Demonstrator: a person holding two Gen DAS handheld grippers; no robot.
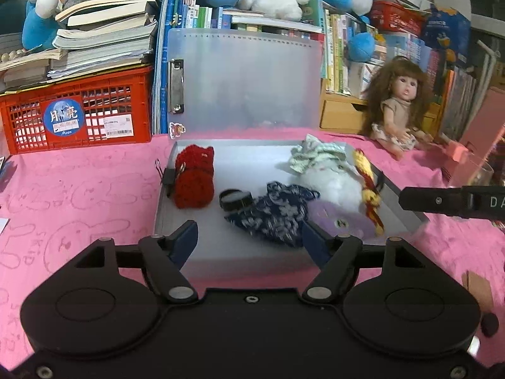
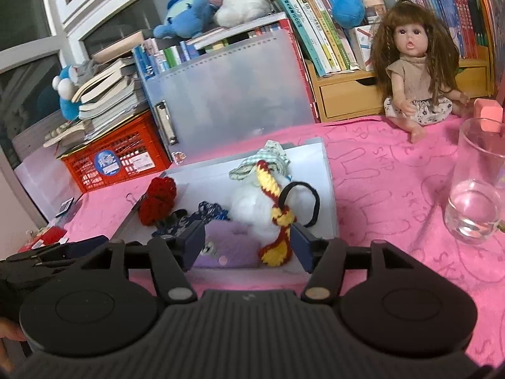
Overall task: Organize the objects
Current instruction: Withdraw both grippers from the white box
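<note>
Sitting already inside the open case (image 1: 407, 203) mid-counter: red knit (image 1: 194, 178), navy cloth (image 1: 271, 213), white plush (image 2: 252, 205), striped scarf (image 2: 277, 221). Hovering spread and empty: left gripper (image 1: 249, 240), right gripper (image 2: 247, 243). Looking mostly done, possibly awaiting closing.

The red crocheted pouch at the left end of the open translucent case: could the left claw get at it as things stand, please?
Probably yes. The left claw is open and empty, just short of the translucent plastic case. The red crocheted pouch lies uncovered ahead and to its left, with only the small black ring beside it, off that path.
</note>
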